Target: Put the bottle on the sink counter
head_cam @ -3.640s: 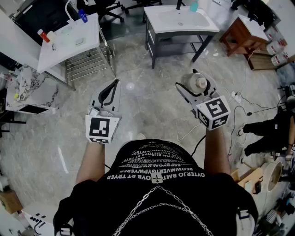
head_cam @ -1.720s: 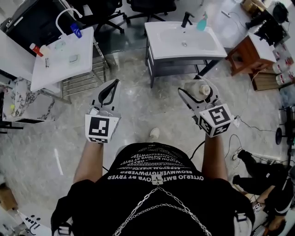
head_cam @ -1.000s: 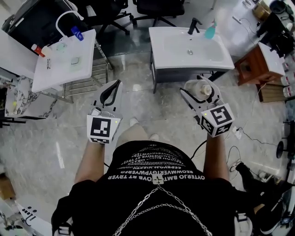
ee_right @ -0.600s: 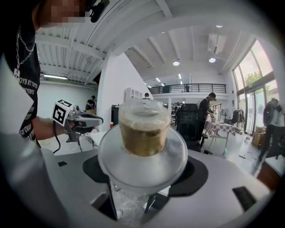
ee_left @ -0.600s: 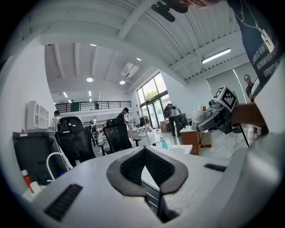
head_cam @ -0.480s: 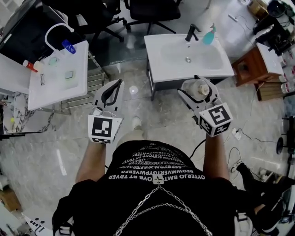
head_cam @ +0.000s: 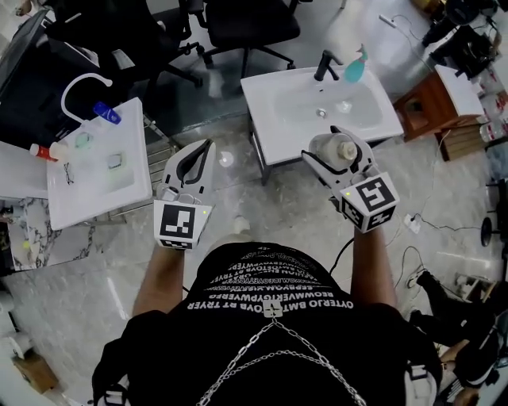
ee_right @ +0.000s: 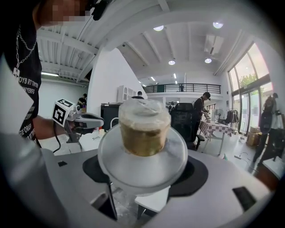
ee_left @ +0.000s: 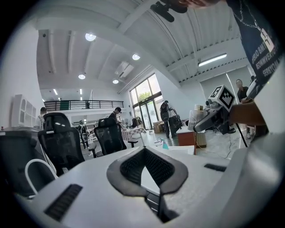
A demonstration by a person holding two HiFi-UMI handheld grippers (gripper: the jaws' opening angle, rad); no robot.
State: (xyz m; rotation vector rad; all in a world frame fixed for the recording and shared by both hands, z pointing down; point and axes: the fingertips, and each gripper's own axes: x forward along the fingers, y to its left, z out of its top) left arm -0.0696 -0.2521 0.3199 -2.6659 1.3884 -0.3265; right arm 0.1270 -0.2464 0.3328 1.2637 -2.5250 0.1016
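In the head view my right gripper [head_cam: 334, 143] is shut on a white bottle [head_cam: 340, 149] with a tan cap, held just before the front edge of the white sink counter [head_cam: 274, 119]. The right gripper view shows the bottle [ee_right: 142, 133] cap-first, its round body wedged between the jaws. My left gripper [head_cam: 205, 148] hangs over the floor left of the counter, jaws shut with nothing between them [ee_left: 144, 149]. A black faucet [head_cam: 325, 63] and a teal soap dispenser [head_cam: 355, 65] stand at the counter's back.
A white table [head_cam: 95, 178] with small bottles stands at the left. Black office chairs [head_cam: 238, 24] are behind the sink. A wooden stand [head_cam: 432, 87] is at the right, and cables [head_cam: 413, 224] lie on the marble floor.
The sink counter has come nearer to the grippers as the person walks toward it. Both grippers keep their pose, and the bottle stays in the right one.
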